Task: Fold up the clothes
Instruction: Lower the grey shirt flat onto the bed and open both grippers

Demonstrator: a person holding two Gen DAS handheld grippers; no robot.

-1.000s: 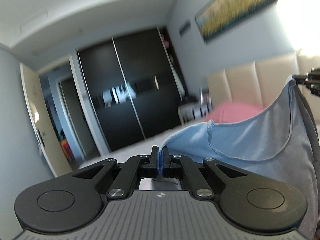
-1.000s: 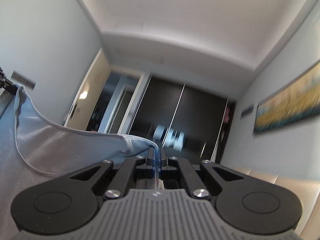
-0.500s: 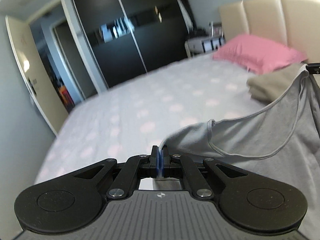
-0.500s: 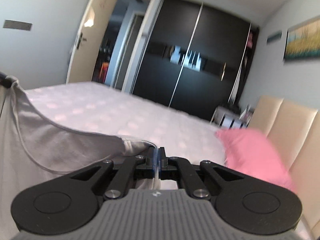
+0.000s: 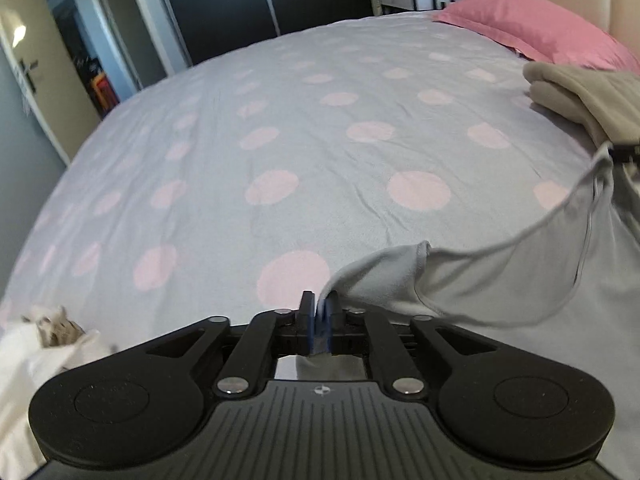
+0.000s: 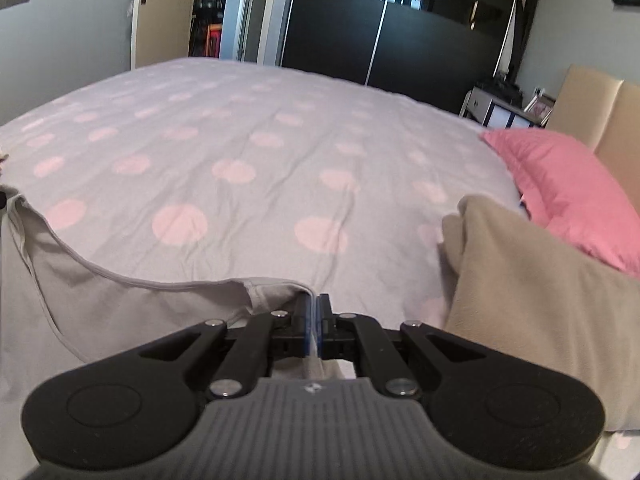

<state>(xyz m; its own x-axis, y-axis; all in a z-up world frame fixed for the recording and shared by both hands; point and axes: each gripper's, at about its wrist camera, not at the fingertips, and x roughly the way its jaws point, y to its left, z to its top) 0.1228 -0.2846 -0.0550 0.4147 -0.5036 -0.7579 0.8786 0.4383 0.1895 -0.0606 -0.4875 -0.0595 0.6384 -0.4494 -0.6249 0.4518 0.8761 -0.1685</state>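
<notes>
A light grey top [image 5: 500, 276] hangs stretched between my two grippers, low over the bed. My left gripper [image 5: 319, 312] is shut on one shoulder of it. My right gripper [image 6: 315, 312] is shut on the other shoulder, and the top [image 6: 120, 304] spreads to the left in the right wrist view. The neckline sags in a curve between the two grips. The right gripper's tip shows at the right edge of the left wrist view [image 5: 624, 154]. The lower part of the top is hidden below both cameras.
The bed [image 5: 280, 140] has a grey cover with pink dots. A folded beige garment [image 6: 540, 300] lies right of my right gripper, in front of a pink pillow [image 6: 572, 188]. A white and patterned cloth [image 5: 44, 332] lies at the left. Black wardrobe doors [image 6: 400, 36] stand beyond the bed.
Both grippers have tilted and come down with the top, from facing the ceiling and wardrobe to looking over the bed. The top has dropped close to the cover.
</notes>
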